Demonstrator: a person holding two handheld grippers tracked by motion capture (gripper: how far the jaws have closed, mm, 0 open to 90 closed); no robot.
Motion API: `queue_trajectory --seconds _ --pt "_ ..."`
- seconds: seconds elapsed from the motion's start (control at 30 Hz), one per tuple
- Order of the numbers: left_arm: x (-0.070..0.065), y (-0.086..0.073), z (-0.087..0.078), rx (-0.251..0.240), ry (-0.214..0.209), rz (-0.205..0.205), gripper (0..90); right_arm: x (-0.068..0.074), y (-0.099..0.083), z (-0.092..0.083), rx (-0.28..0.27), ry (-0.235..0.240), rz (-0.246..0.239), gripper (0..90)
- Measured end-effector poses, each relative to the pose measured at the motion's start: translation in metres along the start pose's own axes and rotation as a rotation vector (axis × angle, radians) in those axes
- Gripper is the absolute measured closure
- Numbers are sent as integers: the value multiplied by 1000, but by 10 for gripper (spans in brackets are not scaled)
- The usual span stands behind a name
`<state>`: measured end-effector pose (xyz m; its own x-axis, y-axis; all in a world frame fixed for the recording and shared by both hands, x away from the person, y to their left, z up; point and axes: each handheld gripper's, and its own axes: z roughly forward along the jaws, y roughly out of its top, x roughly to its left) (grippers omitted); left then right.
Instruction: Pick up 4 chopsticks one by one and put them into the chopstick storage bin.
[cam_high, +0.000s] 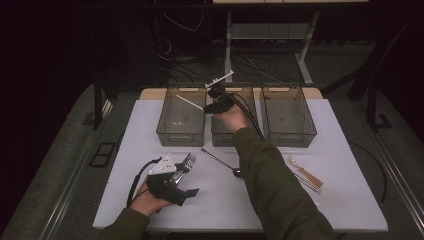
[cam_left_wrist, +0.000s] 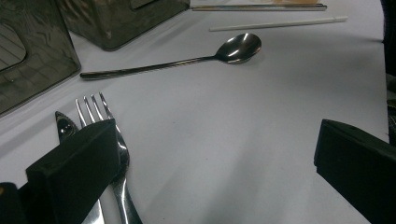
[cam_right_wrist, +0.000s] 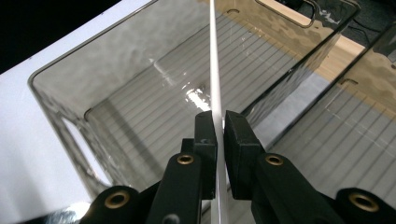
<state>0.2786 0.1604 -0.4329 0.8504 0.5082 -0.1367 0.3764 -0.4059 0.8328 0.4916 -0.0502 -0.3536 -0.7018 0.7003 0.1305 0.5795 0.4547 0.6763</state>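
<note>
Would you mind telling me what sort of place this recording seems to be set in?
Probably a lab or test station, not a kitchen: a white-covered table holding three clear bins and loose cutlery such as a spoon, with cables on the floor beyond it and a dark backdrop.

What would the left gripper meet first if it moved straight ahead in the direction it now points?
Probably the spoon, which lies across the white table ahead of the open left gripper. The fork passes under one jaw, so it may drag along; depth is hard to judge.
</note>
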Motion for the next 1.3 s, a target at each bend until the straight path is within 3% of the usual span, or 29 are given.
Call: queue_trajectory --seconds 0.47,0.63,0.87,1.07,1.3 --pt "1 0 0 0 -4 1 0 15 15 36 48 -24 0 839" --pt "0 1 0 4 -6 8 0 21 19 45 62 -49 0 839" --pt "0 1 0 6 -7 11 0 28 20 54 78 -48 -9 836" --pt "0 1 -1 3 -6 10 0 30 20 54 63 -44 -4 736" --pt "1 1 -1 0 -3 12 0 27 21 42 46 -3 6 681"
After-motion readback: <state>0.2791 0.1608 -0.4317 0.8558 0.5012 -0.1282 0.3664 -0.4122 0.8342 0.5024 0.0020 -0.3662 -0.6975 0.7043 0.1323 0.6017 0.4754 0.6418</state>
